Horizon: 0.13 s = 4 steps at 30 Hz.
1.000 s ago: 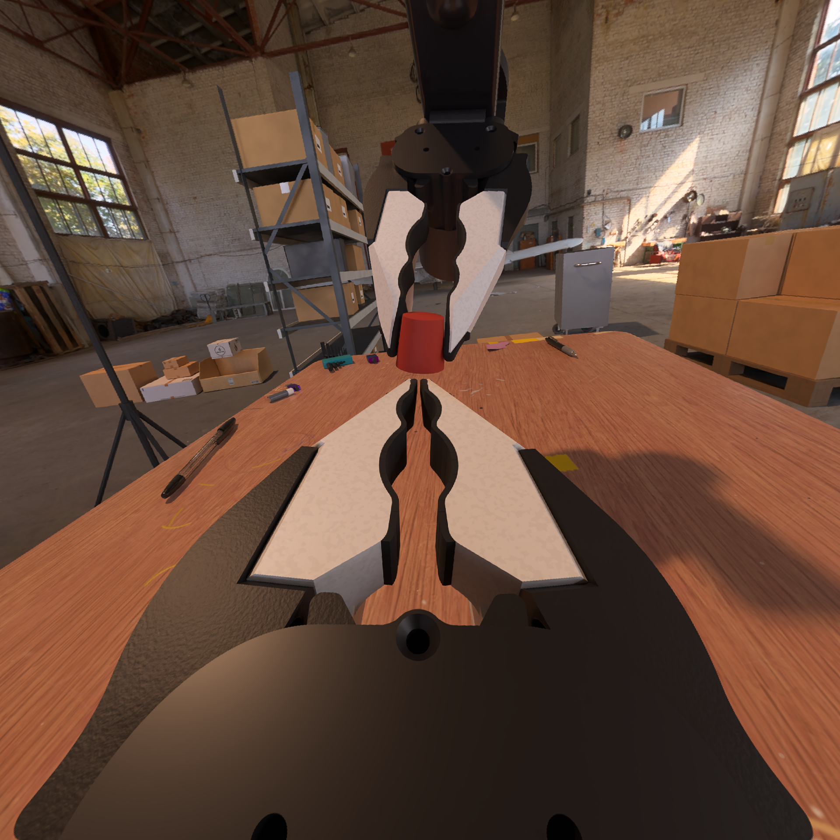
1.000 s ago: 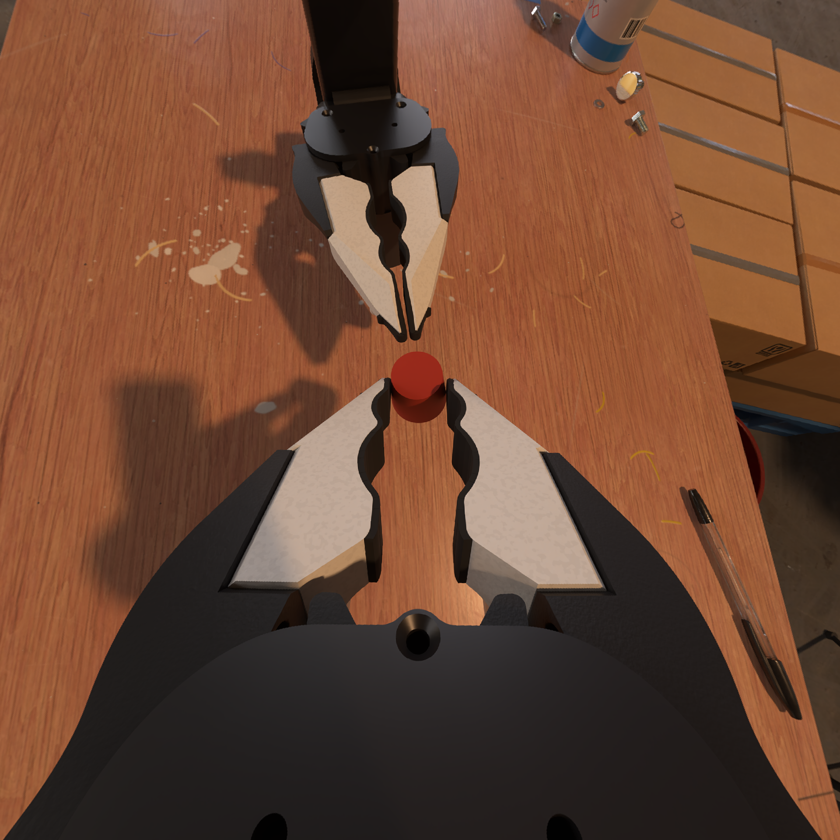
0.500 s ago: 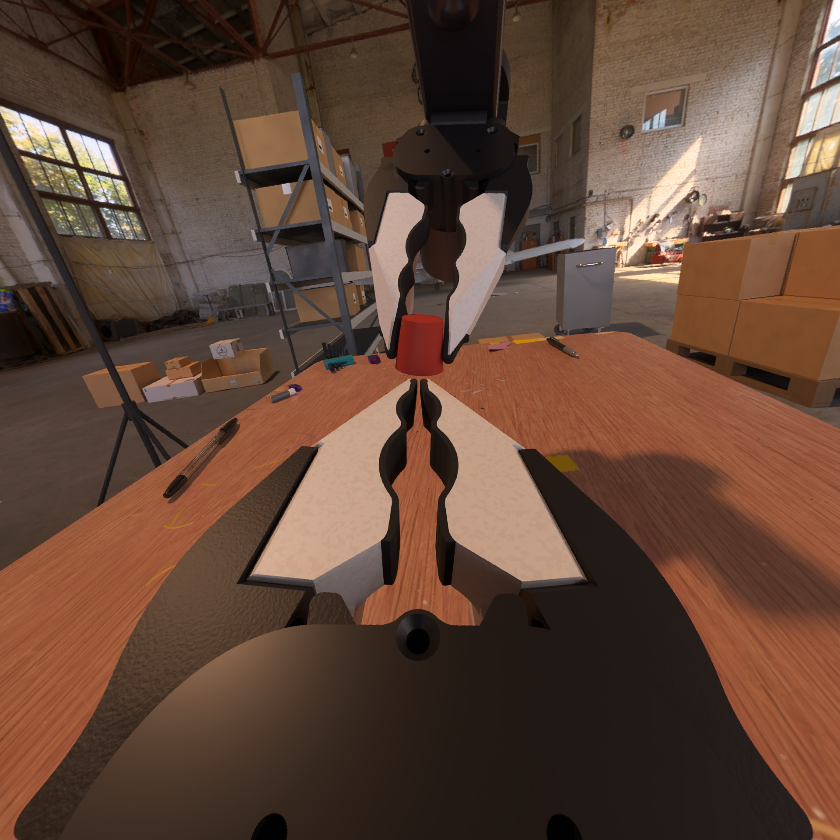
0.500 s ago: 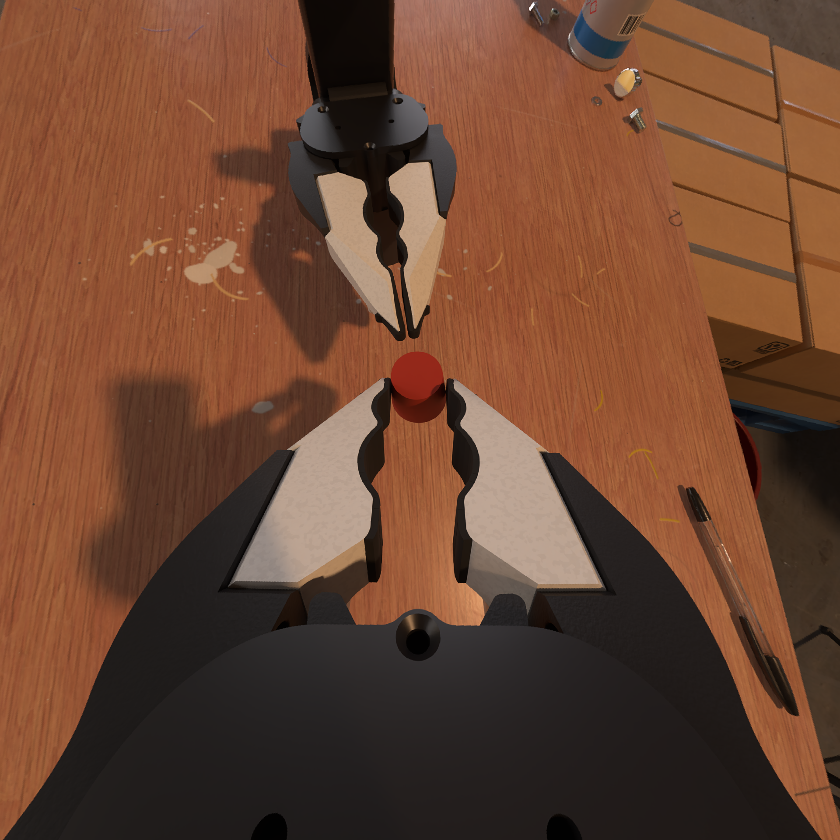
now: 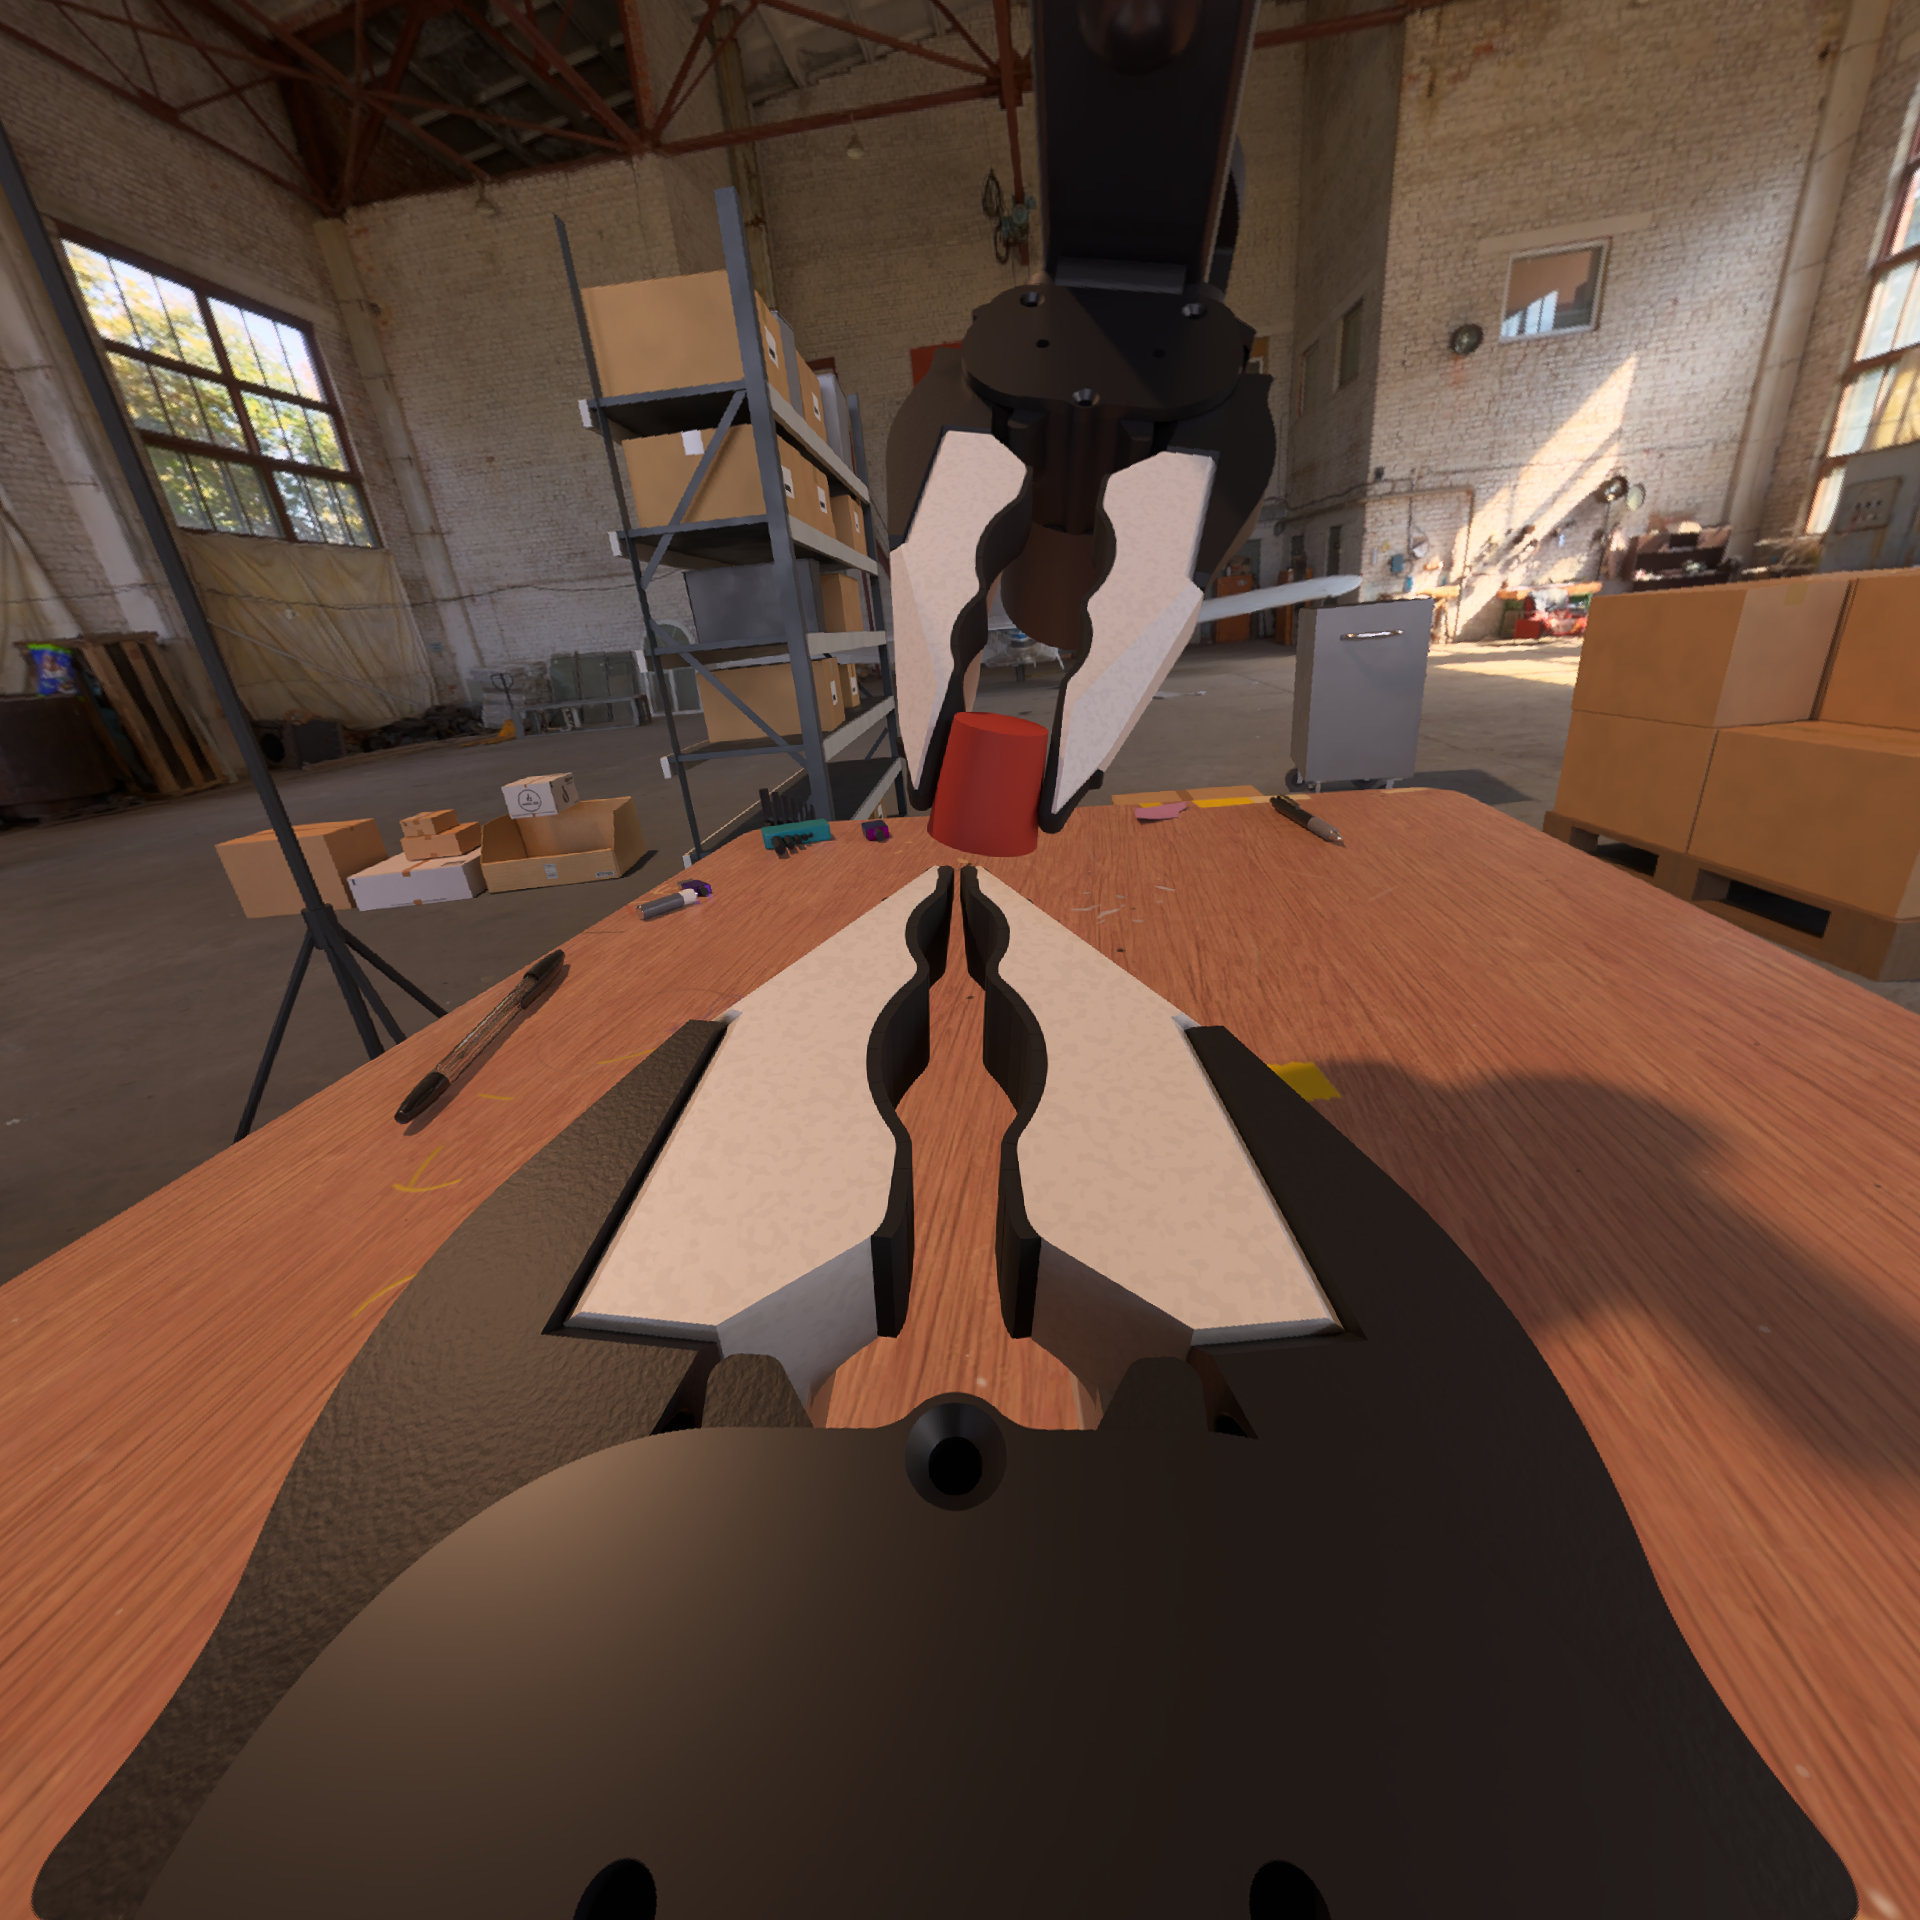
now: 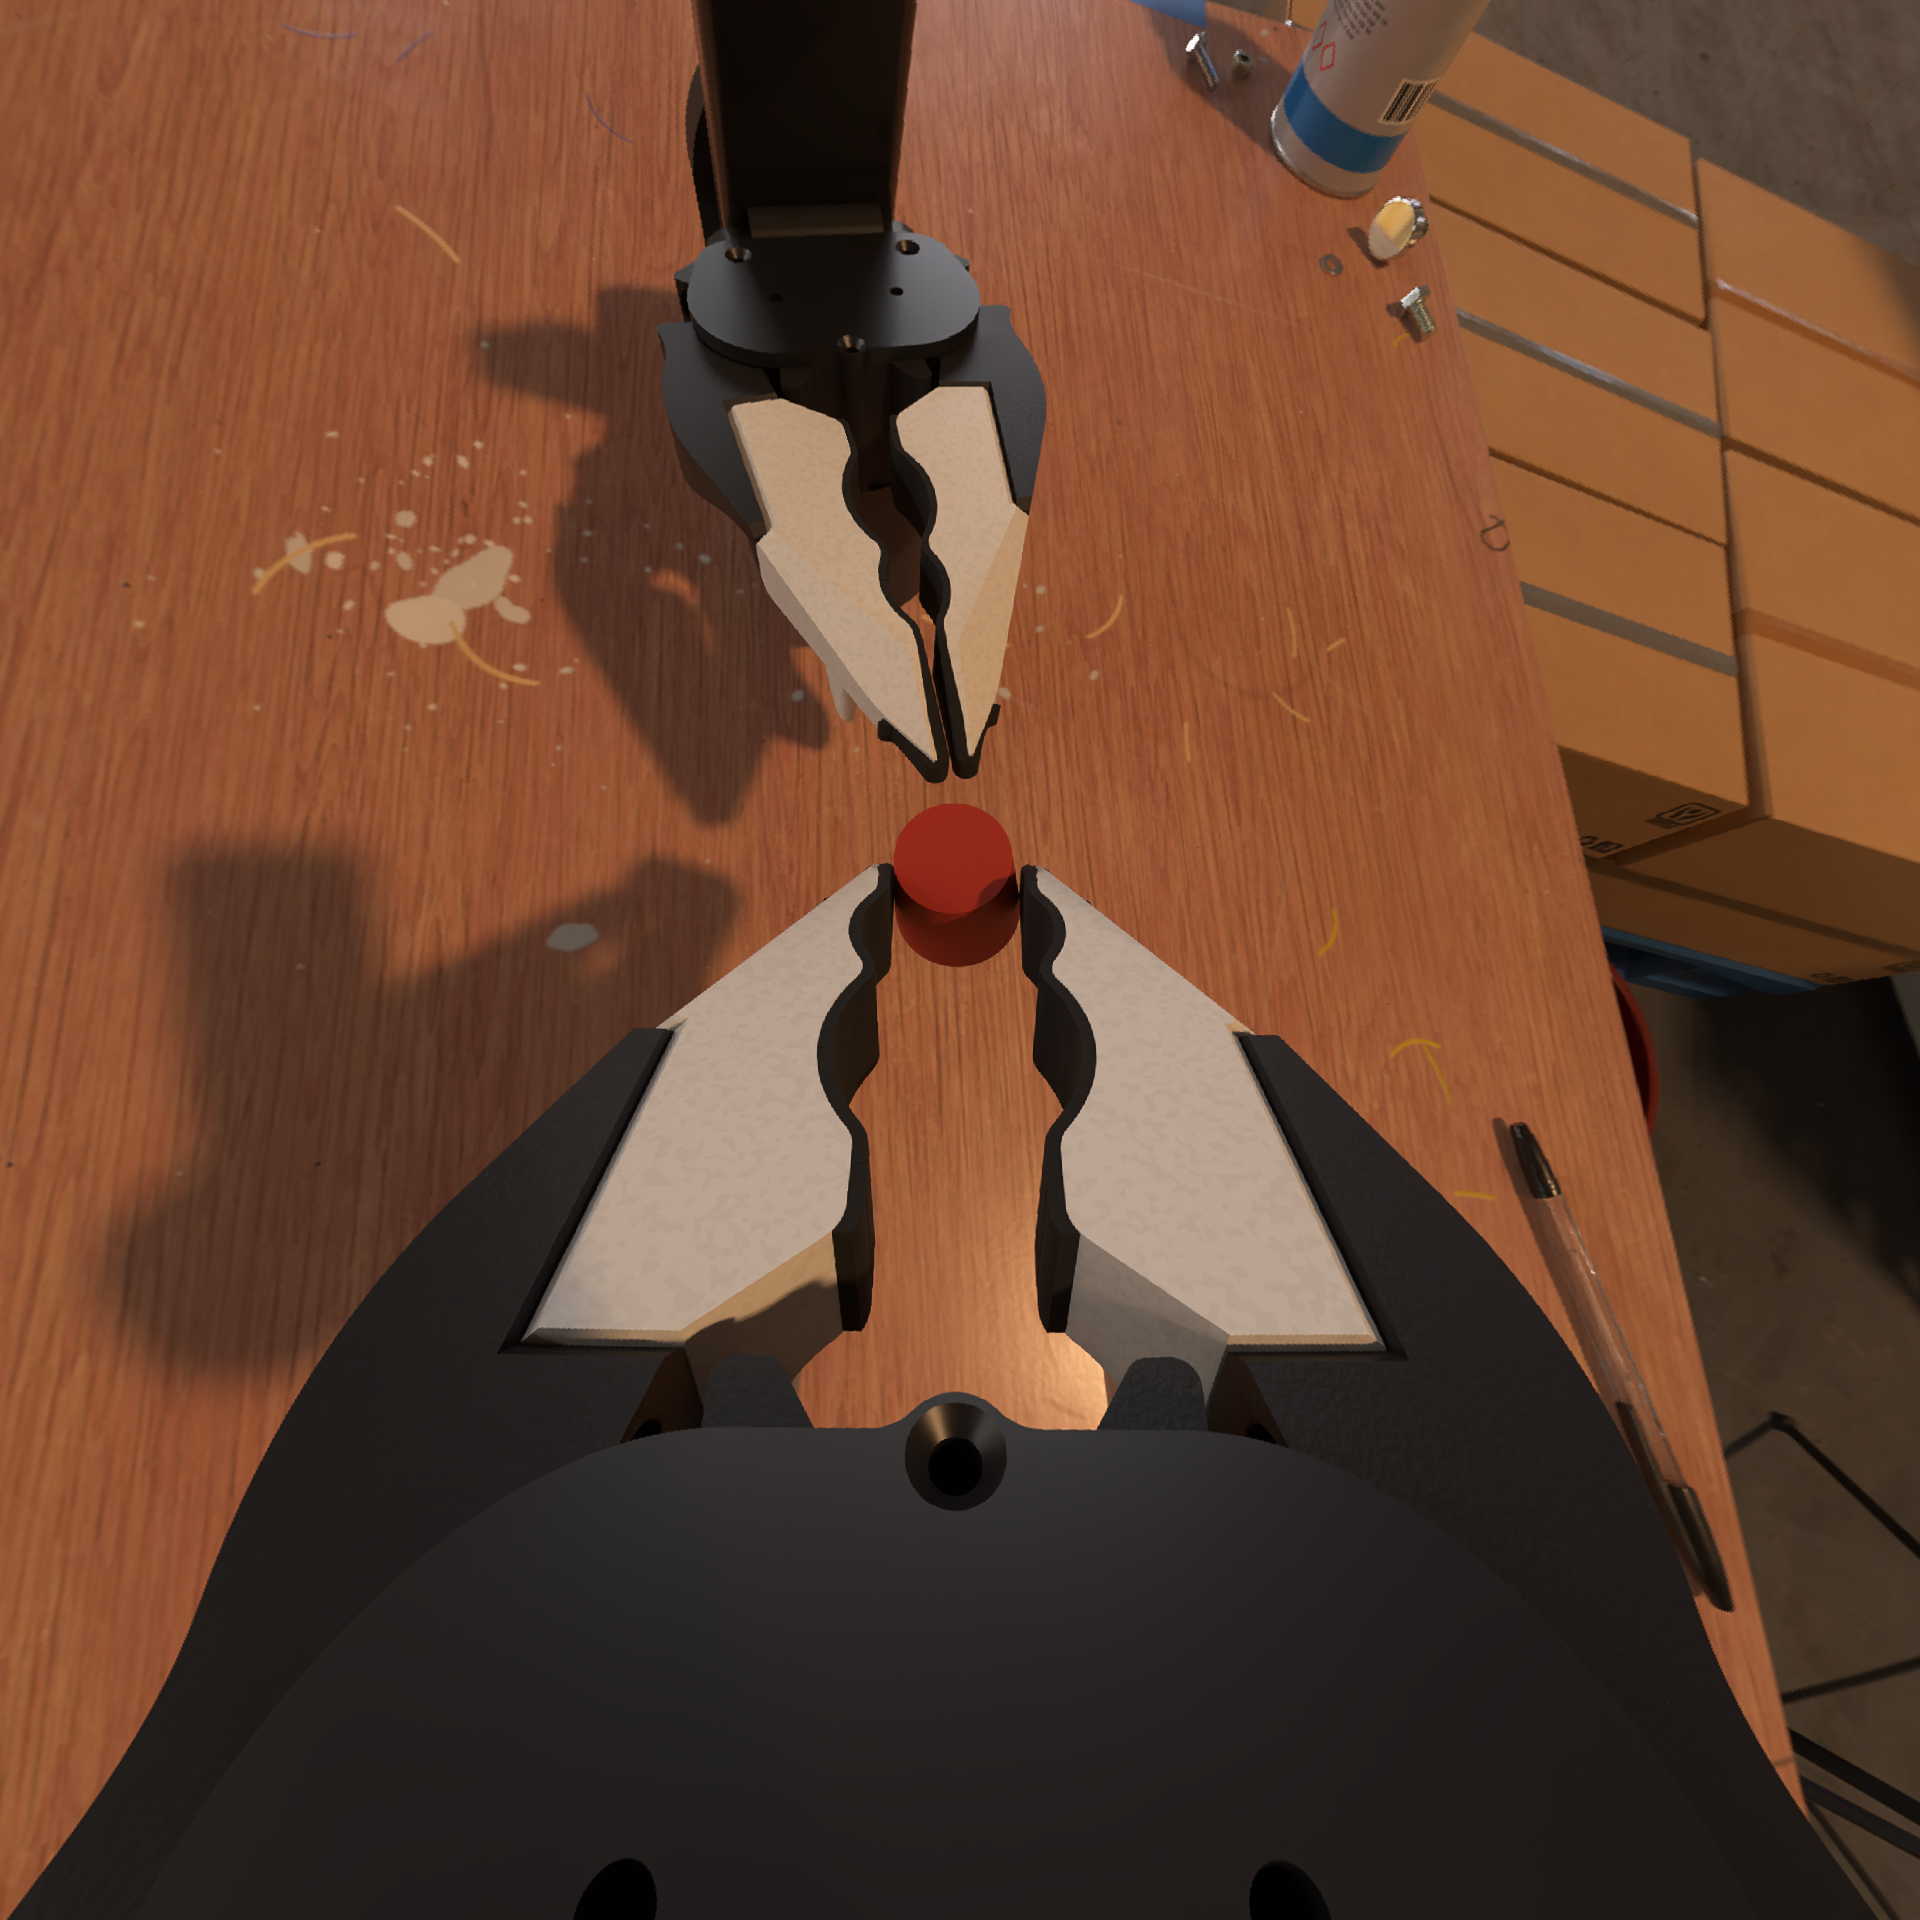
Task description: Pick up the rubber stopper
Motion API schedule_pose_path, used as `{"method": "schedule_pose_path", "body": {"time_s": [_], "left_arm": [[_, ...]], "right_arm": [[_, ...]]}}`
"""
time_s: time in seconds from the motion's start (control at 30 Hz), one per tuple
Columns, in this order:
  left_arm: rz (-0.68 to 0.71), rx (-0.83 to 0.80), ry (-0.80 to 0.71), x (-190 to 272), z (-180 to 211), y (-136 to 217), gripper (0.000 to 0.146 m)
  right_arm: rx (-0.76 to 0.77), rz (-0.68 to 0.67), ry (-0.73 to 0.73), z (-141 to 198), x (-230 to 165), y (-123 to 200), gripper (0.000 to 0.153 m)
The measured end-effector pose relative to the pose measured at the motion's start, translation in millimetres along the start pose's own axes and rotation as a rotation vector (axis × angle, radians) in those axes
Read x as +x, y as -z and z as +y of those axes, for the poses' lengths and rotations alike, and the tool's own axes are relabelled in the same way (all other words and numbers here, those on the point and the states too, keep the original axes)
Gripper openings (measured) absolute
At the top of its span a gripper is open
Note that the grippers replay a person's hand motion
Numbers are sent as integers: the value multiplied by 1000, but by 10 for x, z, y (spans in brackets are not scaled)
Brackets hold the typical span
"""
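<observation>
Between the fingertips of the right gripper (image 6: 956, 883) sits the red rubber stopper (image 6: 954, 883), upright, its base apparently just off the wooden table (image 6: 312, 935). Both jaws press its sides, closed only to its width. So the lift seems to be under way; next comes a straight, steady rise. Opposite, the left gripper (image 5: 956, 878) rests nearly closed and empty, just beside it.

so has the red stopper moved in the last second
Yes, a little: the red stopper, gripped by the right gripper, now sits higher against the shelf rack behind, lifted off the table.
</observation>
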<state>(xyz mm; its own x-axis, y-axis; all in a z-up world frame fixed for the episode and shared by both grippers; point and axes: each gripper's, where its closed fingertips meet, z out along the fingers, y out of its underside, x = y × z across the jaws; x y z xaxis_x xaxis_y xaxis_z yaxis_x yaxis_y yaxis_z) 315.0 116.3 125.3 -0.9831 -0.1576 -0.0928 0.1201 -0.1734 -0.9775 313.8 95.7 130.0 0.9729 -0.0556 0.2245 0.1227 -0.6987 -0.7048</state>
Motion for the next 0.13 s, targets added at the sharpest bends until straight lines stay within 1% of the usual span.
{"method": "schedule_pose_path", "body": {"time_s": [0.13], "left_arm": [[-6, 6, 11, -17, -8, 5, 1]], "right_arm": [[-12, 28, 29, -28, 9, -20, 24]]}}
